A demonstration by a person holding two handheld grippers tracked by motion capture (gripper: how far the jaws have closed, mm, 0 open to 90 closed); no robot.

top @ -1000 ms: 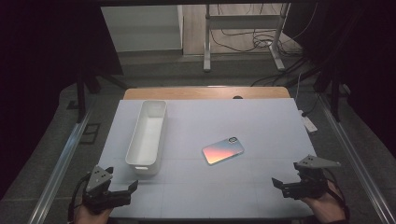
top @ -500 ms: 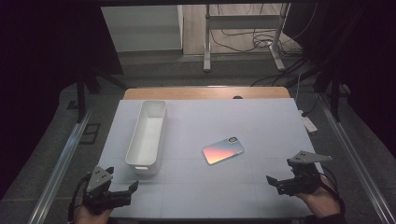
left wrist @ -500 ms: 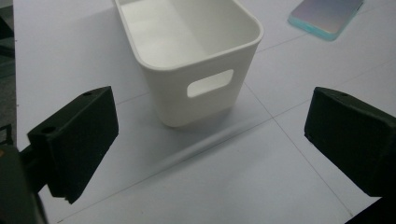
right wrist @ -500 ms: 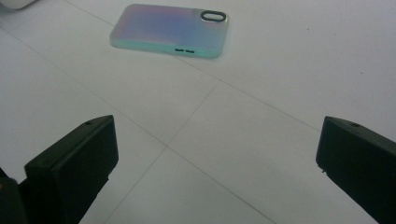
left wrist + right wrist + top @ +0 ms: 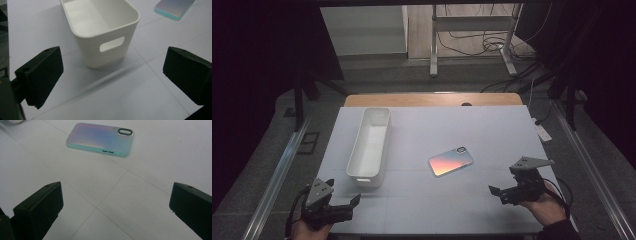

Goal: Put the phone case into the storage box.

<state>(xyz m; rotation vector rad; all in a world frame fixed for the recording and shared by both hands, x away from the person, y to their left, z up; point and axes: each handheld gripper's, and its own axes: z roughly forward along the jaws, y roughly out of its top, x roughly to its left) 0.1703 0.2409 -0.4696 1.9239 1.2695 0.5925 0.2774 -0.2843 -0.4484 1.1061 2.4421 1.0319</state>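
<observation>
The right gripper (image 5: 504, 192) hovers over the white table (image 5: 492, 135) with its jaws spread wide and nothing between them. In the right gripper view the two black jaws stand far apart at the bottom corners, with bare table between them. It sits on the near right side of the phone case (image 5: 451, 161), near it but clearly apart, and its jaws point toward the case. A hand (image 5: 546, 206) grips it from the near edge of the table, with the grey plate on top and a cable trailing behind.

The phone case lies flat on the table, back side up, tilted at an angle to the table edges. Its back shades from pink and orange to pale teal, with a teal rim. The right gripper view shows the dark oval camera cut-out (image 5: 125, 131) at the end of the case pointing away to the right, and small slots along the edge nearest the gripper.

The left gripper (image 5: 343, 205) is well to the left of the phone case, at the near left corner of the table, also with jaws wide apart and empty. A hand (image 5: 309, 230) holds it from below.

A long white bin (image 5: 369, 145) stands upright just left of the phone case, not touching it. The left gripper view looks at its near short end, which has a handle slot (image 5: 111, 44), and the bin is empty inside
</observation>
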